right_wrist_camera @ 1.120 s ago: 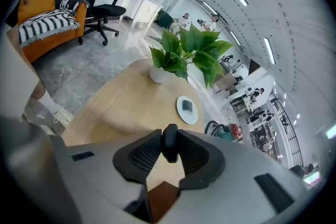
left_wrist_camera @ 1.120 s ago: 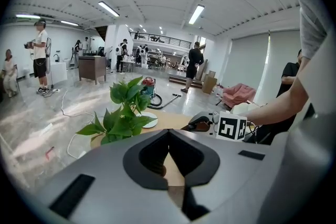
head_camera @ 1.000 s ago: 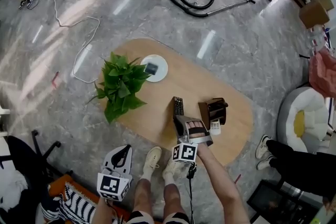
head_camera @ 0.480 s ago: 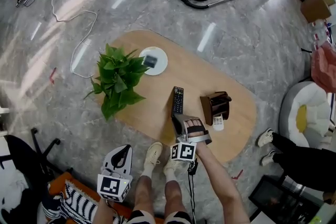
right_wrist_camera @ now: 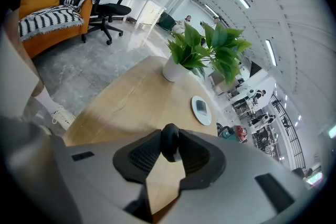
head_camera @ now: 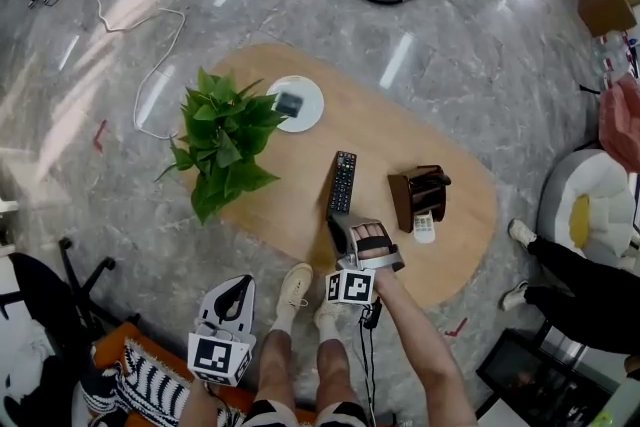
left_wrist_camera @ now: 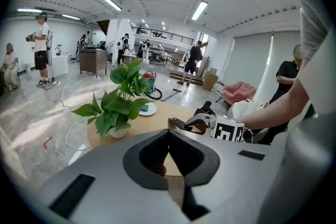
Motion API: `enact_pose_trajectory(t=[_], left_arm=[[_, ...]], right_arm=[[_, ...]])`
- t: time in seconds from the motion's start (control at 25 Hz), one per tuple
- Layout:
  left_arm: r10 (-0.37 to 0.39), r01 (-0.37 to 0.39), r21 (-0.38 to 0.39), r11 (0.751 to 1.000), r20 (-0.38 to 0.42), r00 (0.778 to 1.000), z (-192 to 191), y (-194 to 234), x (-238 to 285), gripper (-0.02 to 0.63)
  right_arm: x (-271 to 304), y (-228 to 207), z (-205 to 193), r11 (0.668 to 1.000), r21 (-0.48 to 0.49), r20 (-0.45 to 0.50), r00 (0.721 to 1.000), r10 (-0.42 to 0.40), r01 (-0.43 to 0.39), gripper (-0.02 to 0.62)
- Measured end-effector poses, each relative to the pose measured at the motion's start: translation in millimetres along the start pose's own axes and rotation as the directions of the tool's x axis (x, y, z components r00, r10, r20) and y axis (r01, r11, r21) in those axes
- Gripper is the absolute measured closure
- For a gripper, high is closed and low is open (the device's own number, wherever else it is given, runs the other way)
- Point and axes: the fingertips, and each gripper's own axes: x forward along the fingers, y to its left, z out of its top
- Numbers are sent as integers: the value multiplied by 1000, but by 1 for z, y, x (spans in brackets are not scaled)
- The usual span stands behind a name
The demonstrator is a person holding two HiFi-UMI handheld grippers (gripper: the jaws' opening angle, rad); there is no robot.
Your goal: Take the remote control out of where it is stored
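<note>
We find the left gripper (head_camera: 236,287) nearest, closed on nothing, short of the table (head_camera: 290,200). The right gripper (head_camera: 342,227) clamps the black remote (head_camera: 343,177) by its near end. Its long axis runs straight away, just left of the brown holder (head_camera: 418,193) and outside it.

Oval wooden table (head_camera: 290,210). Brown holder (head_camera: 418,193) near one end, white remote (head_camera: 424,227) against its near side. Black remote (head_camera: 342,183) flat, just left of holder; right gripper (head_camera: 337,230) at its near end. Potted plant (head_camera: 222,150), white plate (head_camera: 308,117) further left. Left gripper (head_camera: 232,287) off table.
</note>
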Motion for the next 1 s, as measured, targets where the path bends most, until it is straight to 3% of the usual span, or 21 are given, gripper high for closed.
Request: enact_pose_trajectory(t=[0.28,1.0], left_arm=[[8,-8,8,1000,-21,1000,-12,8,2,600],[-15,16,18,1000,-54,998,-42,0,14,600]], right_arm=[[8,7,-12,999,46,-21,1000,-20,21,491],[29,46,-30,999,27,-37,999,-39,40,485]])
